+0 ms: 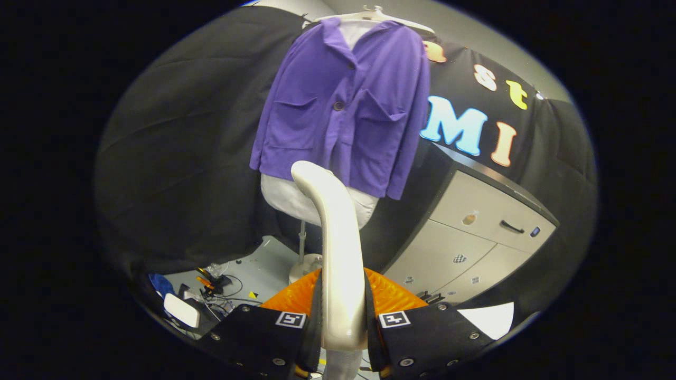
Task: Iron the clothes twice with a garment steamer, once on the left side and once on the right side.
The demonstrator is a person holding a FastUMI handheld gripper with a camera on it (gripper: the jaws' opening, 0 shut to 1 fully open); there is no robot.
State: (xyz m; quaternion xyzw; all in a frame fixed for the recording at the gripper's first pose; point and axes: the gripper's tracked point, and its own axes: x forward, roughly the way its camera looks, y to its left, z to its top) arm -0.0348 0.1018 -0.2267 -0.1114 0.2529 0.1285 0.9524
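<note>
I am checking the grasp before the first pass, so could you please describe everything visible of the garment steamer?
The garment steamer is a glossy cream-white plastic wand, standing nearly upright. Its handle is clamped between both fingers of the tool, and its curved head bends over toward the purple jacket hanging beyond. The head overlaps the jacket's hem in the view; whether it touches the cloth cannot be told. Its nozzle face is hidden.

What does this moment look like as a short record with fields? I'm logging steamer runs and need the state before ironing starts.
gripper: gripper shut on the white curved plastic garment steamer handle
steamer position: head points up toward the garment, apart from it
garment: purple button-front jacket with two chest pockets, on a white hanger over a white mannequin torso
side furniture: light grey cabinet with drawers beyond the fingers, beside the jacket
floor: tangled cables and small tools
</note>
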